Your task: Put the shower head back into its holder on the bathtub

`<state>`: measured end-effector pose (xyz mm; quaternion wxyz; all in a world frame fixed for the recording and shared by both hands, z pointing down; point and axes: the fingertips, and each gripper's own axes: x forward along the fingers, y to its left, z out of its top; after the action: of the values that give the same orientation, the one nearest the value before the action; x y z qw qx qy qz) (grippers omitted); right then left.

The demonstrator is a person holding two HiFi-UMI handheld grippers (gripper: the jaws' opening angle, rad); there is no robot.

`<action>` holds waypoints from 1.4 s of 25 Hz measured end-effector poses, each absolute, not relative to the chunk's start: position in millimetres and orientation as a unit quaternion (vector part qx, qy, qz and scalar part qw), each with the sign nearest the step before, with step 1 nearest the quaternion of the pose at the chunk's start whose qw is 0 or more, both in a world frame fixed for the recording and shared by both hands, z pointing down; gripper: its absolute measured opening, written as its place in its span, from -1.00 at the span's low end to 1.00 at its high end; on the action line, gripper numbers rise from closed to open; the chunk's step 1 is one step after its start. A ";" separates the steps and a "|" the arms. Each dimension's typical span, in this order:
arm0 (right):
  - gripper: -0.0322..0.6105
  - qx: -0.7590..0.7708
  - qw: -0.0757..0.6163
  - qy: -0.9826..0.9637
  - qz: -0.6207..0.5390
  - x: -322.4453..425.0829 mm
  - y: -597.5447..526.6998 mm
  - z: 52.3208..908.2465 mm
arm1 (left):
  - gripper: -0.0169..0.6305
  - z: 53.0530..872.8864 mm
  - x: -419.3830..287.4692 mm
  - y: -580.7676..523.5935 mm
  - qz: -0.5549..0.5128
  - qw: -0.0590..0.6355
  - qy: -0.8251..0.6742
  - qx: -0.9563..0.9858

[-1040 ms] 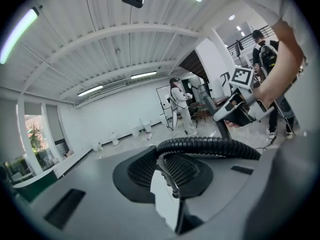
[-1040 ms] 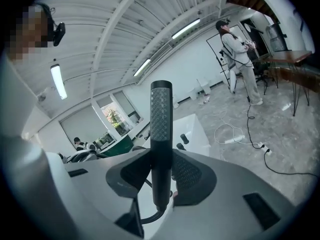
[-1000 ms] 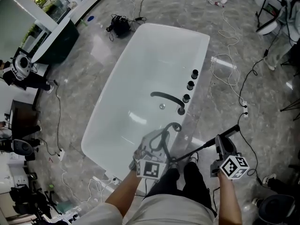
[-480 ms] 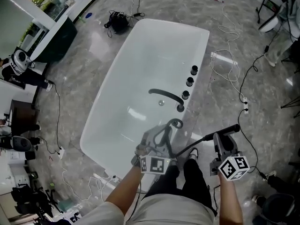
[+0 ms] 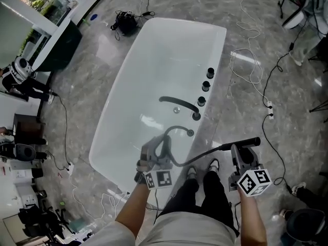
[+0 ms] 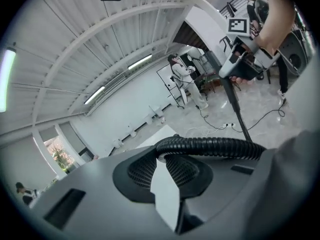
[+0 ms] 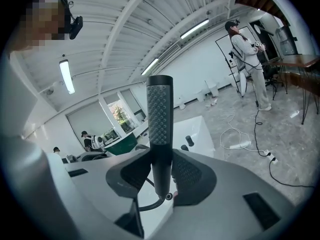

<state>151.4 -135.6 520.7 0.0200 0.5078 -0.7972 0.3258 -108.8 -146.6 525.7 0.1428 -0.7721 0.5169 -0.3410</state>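
Right tool (image 7: 161,176) is clamped on the shower head (image 7: 160,119), a slim matte black stick with a dimpled face. It's held beside the bathtub (image 5: 115,118), not in its holder yet. Left tool (image 6: 170,171) is pinched partway shut on the ribbed black hose (image 6: 210,146). The head looks stiff and fairly light, the hose floppy and springy, so I'd grip low on the handle.

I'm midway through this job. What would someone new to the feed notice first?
The big white bathtub fills the middle of the head view, standing on a grey floor. In front of it, the right gripper has its fingers closed on the black shower head. Its hose arcs over to the left gripper, which grips it above the tub's near end.
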 end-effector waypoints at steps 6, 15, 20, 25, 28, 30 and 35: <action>-0.47 0.500 0.029 -0.801 0.327 148.9 -131.3 531.3 | -0.77 570.1 -89.2 -125.5 -0.390 0.131 0.462 -0.786; -0.47 0.519 0.035 -0.791 0.322 164.5 -133.0 534.6 | -0.77 643.1 -67.5 -129.5 -0.421 0.082 0.402 -0.809; -0.47 0.517 0.036 -0.795 0.317 165.1 -136.3 535.2 | -0.77 678.4 -56.1 -135.6 -0.418 0.040 0.374 -0.827; -0.47 0.522 0.020 -0.798 0.301 175.3 -148.4 529.2 | -0.77 732.2 -49.3 -142.4 -0.429 0.000 0.349 -0.833; -0.47 0.526 0.012 -0.799 0.292 182.5 -156.3 525.7 | -0.77 760.2 -45.3 -148.3 -0.434 -0.024 0.341 -0.834; -0.47 0.527 0.006 -0.800 0.286 185.2 -159.7 521.9 | -0.77 777.4 -42.7 -151.0 -0.437 -0.038 0.336 -0.834; -0.47 0.525 -0.022 -0.806 0.272 190.4 -164.2 500.2 | -0.77 813.1 -37.7 -158.5 -0.444 -0.075 0.333 -0.829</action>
<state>190.4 -164.2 500.2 -0.0222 0.5250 -0.8060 0.2724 -37.7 -158.5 813.1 -0.0751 -0.8287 0.3326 -0.4438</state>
